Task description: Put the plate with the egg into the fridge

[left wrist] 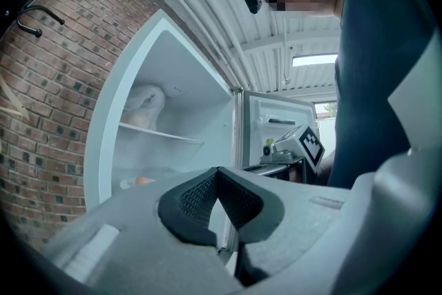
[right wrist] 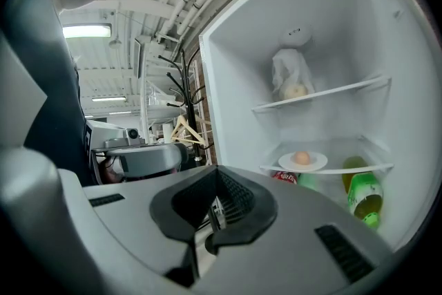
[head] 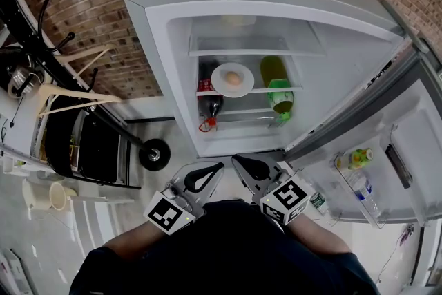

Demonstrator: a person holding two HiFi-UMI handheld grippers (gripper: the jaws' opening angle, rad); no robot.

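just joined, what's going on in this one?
A person stands at an open fridge with a gripper in each hand. The plate with the egg already sits on a middle shelf inside, beside a green bottle. The left gripper and right gripper are both shut and empty, held low in front of the person, outside the fridge. The fridge door is open.

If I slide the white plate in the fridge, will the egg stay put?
Probably not: the brown egg lies loose on the shallow round white plate, so it would likely roll. The plate sits near the fridge shelf edge, so pulling might tip it.
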